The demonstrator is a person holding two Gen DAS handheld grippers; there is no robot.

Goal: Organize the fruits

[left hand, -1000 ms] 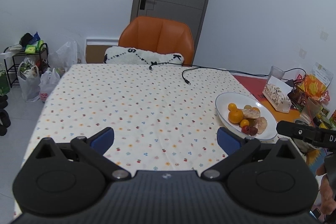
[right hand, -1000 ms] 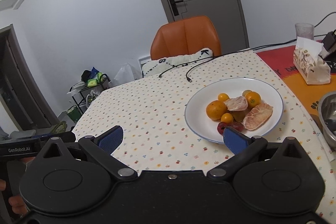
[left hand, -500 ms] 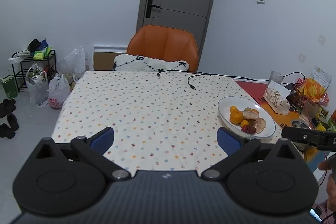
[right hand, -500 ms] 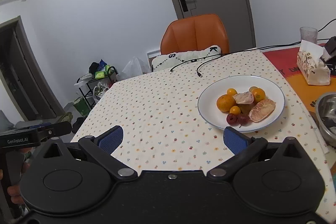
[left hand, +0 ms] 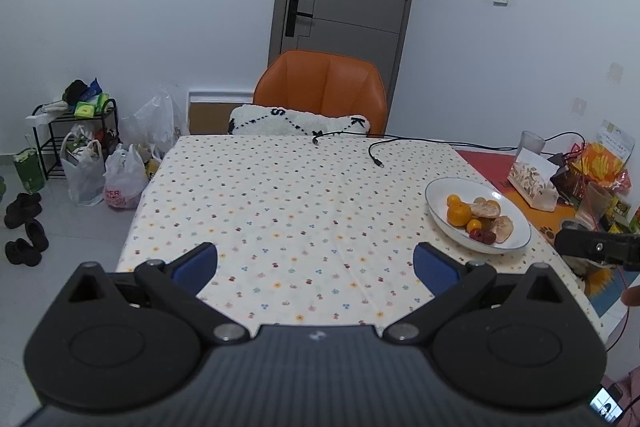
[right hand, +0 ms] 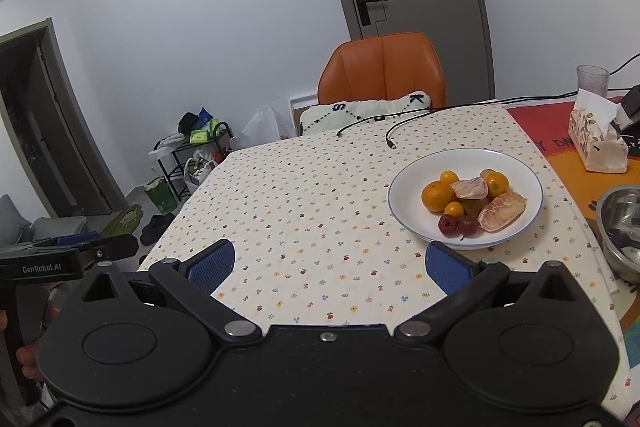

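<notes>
A white plate (right hand: 516,167) (left hand: 436,195) on the dotted tablecloth holds fruit: an orange (right hand: 437,195) (left hand: 458,215), smaller oranges, two peeled citrus pieces (right hand: 502,213) and two dark red fruits (right hand: 448,224). My right gripper (right hand: 327,261) is open and empty, hovering over the table's near edge, short of the plate. My left gripper (left hand: 316,263) is also open and empty, above the near edge, with the plate off to its right. The right gripper's body (left hand: 596,249) shows at the right edge of the left wrist view.
An orange chair (left hand: 324,87) with a white cushion stands at the far side. Two black cables (left hand: 376,151) lie on the far part of the table. A tissue box (right hand: 596,139), a glass, snack bags and a steel bowl (right hand: 620,223) crowd the right side. Bags and shoes sit on the floor left.
Both grippers have pulled back and risen from the table, so the plate looks smaller and farther. Both stay open and empty.
</notes>
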